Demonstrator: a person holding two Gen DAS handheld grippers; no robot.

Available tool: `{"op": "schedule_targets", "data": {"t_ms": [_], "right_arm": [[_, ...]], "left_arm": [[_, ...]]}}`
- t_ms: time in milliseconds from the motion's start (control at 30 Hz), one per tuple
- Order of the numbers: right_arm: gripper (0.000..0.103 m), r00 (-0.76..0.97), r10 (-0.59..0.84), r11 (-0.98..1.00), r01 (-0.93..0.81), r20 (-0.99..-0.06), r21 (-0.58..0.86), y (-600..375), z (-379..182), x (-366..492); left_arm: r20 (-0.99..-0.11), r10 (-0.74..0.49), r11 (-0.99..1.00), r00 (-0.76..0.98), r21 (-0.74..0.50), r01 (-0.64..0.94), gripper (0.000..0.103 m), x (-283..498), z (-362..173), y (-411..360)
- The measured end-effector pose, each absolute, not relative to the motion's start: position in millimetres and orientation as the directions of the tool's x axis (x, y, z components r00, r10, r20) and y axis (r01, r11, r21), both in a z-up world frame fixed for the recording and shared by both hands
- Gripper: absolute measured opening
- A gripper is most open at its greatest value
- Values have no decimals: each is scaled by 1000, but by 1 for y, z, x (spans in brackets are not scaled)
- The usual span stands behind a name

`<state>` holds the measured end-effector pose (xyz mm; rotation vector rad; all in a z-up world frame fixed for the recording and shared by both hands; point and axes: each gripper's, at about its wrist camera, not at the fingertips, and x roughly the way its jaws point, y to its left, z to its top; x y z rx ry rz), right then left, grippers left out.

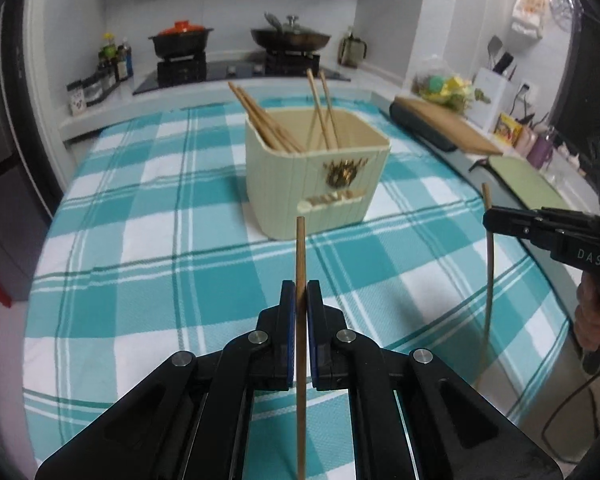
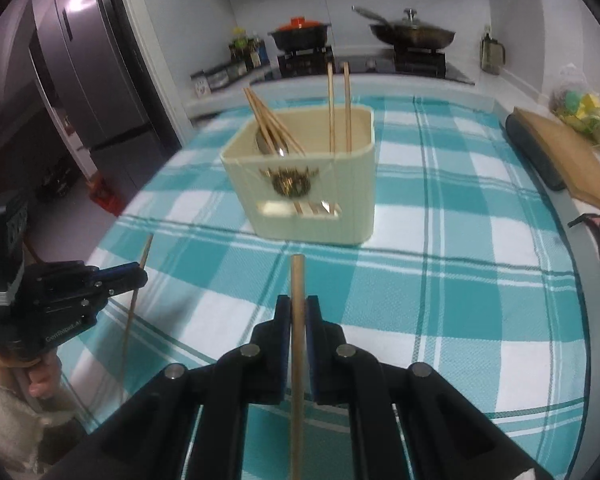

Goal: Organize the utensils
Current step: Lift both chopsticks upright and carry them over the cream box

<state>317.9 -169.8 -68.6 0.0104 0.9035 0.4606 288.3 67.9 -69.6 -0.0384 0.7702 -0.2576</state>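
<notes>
A cream utensil holder [image 1: 320,176] stands mid-table with several wooden chopsticks [image 1: 260,116] leaning in it; it also shows in the right wrist view [image 2: 304,188], where a metal spoon [image 2: 274,146] lies inside. My left gripper [image 1: 301,292] is shut on an upright wooden chopstick [image 1: 300,248], held above the cloth in front of the holder. My right gripper [image 2: 298,308] is shut on another upright chopstick [image 2: 297,276]. Each gripper shows in the other's view: the right [image 1: 490,220] at the far right, the left [image 2: 142,276] at the far left.
A teal and white checked cloth [image 1: 160,220] covers the table. Behind it a counter holds a stove with a red-lidded pot [image 1: 182,38] and a pan [image 1: 292,38]. A wooden cutting board [image 2: 572,160] and bags lie on the right. A fridge [image 2: 84,64] stands on the left.
</notes>
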Motion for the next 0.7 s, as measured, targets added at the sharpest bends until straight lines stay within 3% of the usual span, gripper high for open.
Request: {"op": "schedule_targets", "data": {"t_ms": [167, 467, 700], "right_arm": [[8, 647, 411, 899, -405, -642, 168, -176, -15, 286], [7, 783, 396, 907, -415, -480, 71, -168, 31, 257], [7, 808, 428, 898, -432, -405, 85, -171, 73, 288]], "left_arm": [[-569, -286, 958, 771, -167, 232, 4, 262, -26, 73], [-459, -319, 947, 829, -189, 260, 4, 251, 21, 74], [-365, -346, 934, 864, -227, 278, 4, 270, 85, 94]]}}
